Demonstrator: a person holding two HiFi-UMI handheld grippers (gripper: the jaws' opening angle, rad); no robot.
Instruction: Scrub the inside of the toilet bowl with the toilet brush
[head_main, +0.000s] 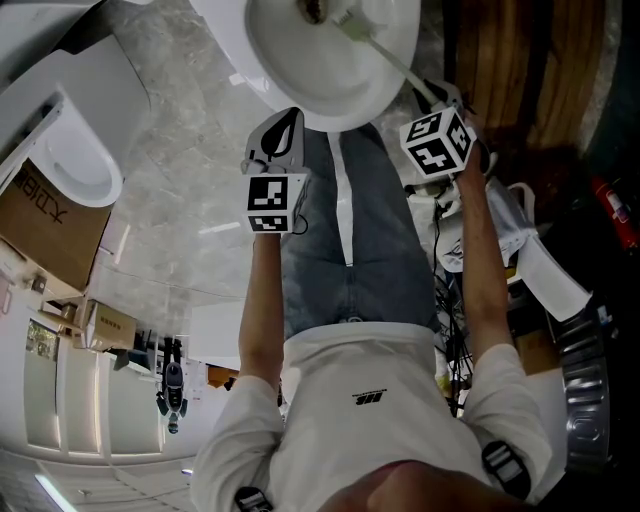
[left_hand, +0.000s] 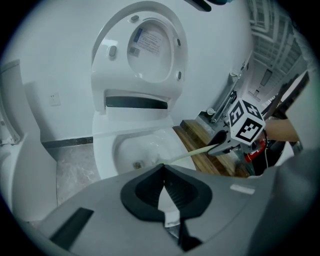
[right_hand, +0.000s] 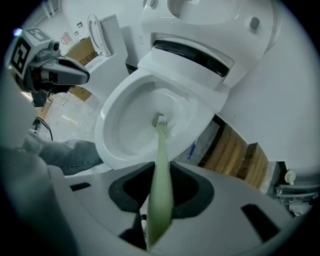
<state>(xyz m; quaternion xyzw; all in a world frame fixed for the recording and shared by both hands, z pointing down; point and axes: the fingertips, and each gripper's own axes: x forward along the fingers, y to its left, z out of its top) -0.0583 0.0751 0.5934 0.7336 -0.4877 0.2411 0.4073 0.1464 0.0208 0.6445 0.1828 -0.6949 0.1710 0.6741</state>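
The white toilet bowl (head_main: 335, 85) stands at the top of the head view, its lid raised (left_hand: 150, 45). A pale green toilet brush handle (right_hand: 161, 190) runs between the jaws of my right gripper (right_hand: 159, 202), which is shut on it. The brush head (right_hand: 160, 120) rests deep inside the bowl (right_hand: 125, 130) near the drain. In the head view the handle (head_main: 385, 55) slants from the bowl down to the right gripper (head_main: 430, 100). My left gripper (head_main: 283, 125) hovers just in front of the bowl rim, shut with nothing held (left_hand: 164, 187).
A second toilet (head_main: 75, 150) and a cardboard box (head_main: 50, 225) stand to the left. A wooden platform (head_main: 510, 60) lies right of the bowl, with a red canister (head_main: 615, 210) and cables beyond. The person's jeans-clad leg (head_main: 350, 230) is directly below the bowl.
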